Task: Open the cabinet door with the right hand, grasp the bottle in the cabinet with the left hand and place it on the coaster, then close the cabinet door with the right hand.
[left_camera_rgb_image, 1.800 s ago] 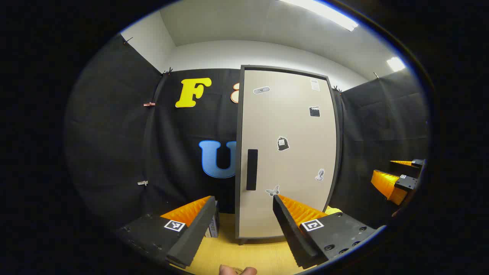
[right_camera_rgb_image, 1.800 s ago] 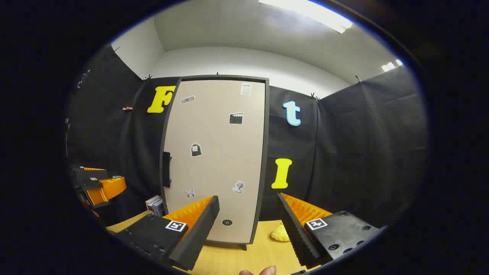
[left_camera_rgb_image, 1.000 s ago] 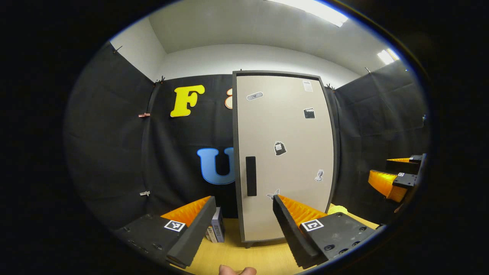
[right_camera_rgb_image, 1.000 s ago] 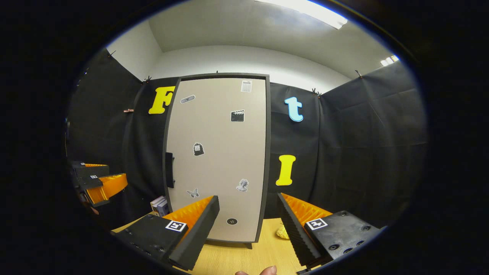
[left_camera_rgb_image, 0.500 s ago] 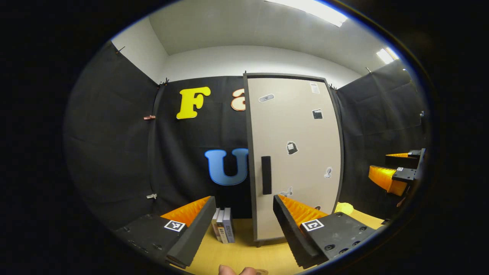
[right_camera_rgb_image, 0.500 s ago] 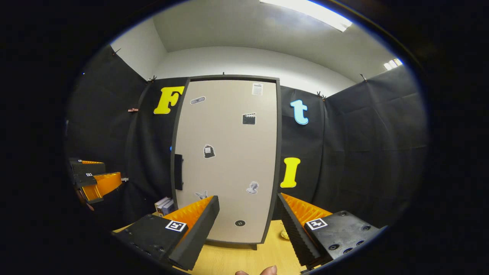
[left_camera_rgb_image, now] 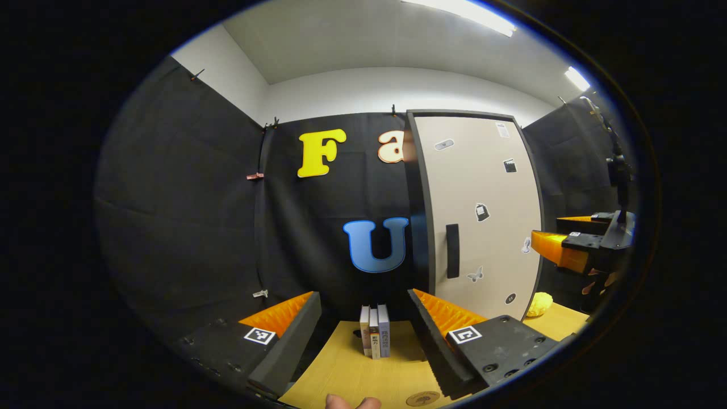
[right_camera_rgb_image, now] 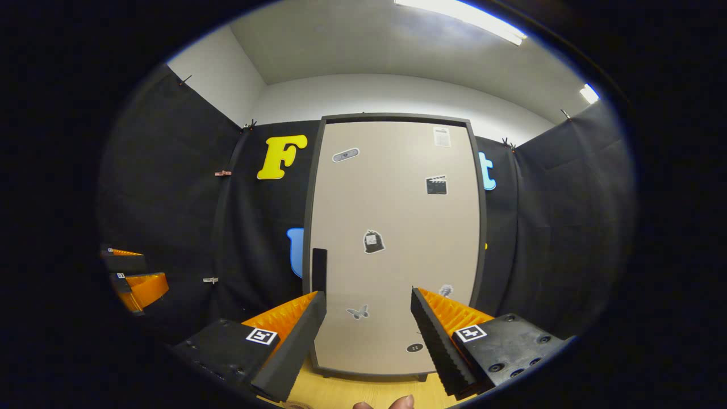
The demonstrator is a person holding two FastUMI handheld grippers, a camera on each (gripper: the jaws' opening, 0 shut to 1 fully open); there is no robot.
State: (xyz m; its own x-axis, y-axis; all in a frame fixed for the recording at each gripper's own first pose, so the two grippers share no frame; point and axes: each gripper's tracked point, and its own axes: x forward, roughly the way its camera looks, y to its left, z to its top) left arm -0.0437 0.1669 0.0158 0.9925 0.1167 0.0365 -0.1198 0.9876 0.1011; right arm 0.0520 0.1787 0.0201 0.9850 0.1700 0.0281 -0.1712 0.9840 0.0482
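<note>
Three books (left_camera_rgb_image: 375, 338) stand upright on the wooden table (left_camera_rgb_image: 352, 375) beside the cabinet (left_camera_rgb_image: 483, 210).

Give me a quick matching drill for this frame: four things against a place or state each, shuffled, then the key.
1. cabinet door
2. books
3. coaster
4. right claw

A. upright on the table, left of the cabinet
B. open, empty, facing the door
C. shut, stickers on it
D. flat at the table's near edge

Pairs: 1-C, 2-A, 3-D, 4-B
</note>
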